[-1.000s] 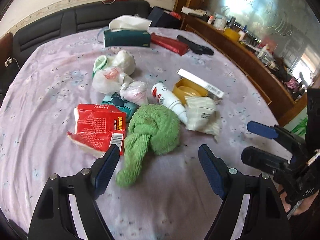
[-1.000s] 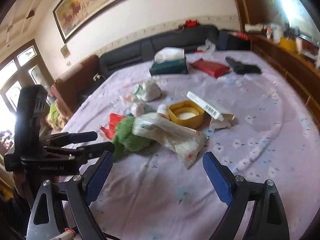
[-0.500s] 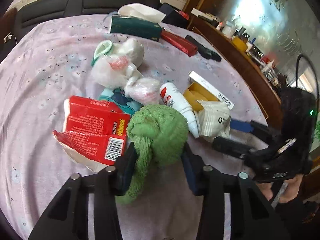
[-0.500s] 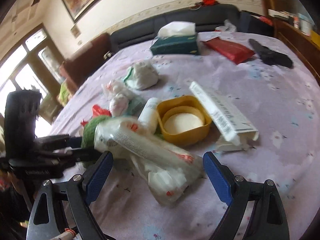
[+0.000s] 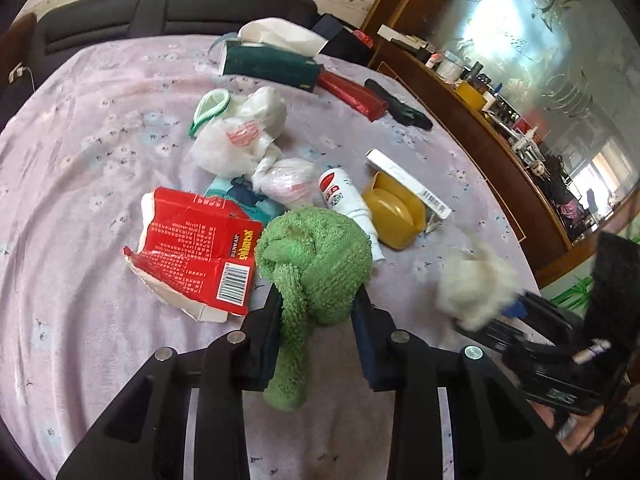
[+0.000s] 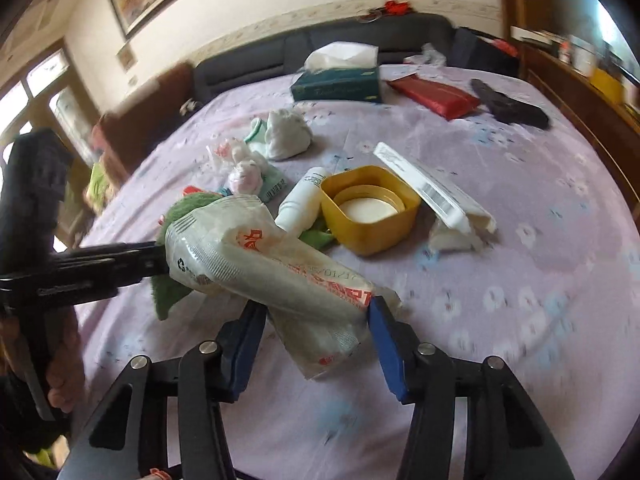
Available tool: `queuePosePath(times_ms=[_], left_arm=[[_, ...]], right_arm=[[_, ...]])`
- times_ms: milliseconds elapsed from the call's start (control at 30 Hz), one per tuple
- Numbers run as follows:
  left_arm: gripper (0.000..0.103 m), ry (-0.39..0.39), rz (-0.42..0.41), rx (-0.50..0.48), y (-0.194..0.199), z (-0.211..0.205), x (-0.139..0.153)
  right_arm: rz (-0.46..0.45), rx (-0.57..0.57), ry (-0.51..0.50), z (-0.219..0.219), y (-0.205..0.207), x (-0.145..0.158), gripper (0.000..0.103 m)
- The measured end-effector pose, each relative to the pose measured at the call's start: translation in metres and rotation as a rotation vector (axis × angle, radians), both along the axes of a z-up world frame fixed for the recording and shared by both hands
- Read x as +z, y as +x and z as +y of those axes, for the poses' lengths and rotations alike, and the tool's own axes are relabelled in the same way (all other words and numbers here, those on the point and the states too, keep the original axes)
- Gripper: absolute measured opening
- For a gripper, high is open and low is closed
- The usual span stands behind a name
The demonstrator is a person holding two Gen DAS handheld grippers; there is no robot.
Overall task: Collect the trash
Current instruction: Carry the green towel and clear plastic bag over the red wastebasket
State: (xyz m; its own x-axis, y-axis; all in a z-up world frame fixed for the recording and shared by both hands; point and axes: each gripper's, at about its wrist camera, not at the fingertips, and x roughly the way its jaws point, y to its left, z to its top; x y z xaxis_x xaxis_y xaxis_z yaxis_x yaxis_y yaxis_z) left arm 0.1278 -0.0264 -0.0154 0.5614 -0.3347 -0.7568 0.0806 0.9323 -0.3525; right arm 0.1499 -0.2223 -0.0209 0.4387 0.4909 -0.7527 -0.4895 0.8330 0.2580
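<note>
Trash sits heaped mid-table on the lilac flowered tablecloth [image 5: 80, 152]: my left gripper [image 5: 316, 312] pinches the knotted green terry cloth [image 5: 316, 256], my right gripper [image 6: 316, 320] clamps the crinkly white plastic wrapper [image 6: 260, 264], so I'd lift both straight up, grips firm.

A knotted green cloth [image 5: 320, 256] is pinched between the fingers of the left hand-held gripper [image 5: 316, 320], its tail hanging down between them. Touching its left side, a torn red carton [image 5: 192, 248] lies flat on the worktop [image 5: 80, 140]. A crumpled white plastic wrapper [image 6: 276, 268] with red print is clamped in the right hand-held gripper [image 6: 316, 340], jutting up to the left.
</note>
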Motion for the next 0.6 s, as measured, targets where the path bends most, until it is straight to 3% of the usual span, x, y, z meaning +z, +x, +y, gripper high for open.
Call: queuePosePath(times_ms=[133, 333, 600], left_arm=[[0.031, -0.016, -0.005, -0.025, -0.012, -0.004, 0.008], [0.031, -0.023, -0.045, -0.045, -0.069, -0.002, 0.030], [0.031, -0.070, -0.106, -0.099, -0.145, -0.008, 0.055]], right_arm=[[-0.028, -0.133, 0.085, -0.029, -0.036, 0.019, 0.056], [-0.087, -0.333, 0.178, -0.070, -0.107, 0.047, 0.056], [-0.162, -0.440, 0.236, -0.094, -0.186, 0.068, 0.056]])
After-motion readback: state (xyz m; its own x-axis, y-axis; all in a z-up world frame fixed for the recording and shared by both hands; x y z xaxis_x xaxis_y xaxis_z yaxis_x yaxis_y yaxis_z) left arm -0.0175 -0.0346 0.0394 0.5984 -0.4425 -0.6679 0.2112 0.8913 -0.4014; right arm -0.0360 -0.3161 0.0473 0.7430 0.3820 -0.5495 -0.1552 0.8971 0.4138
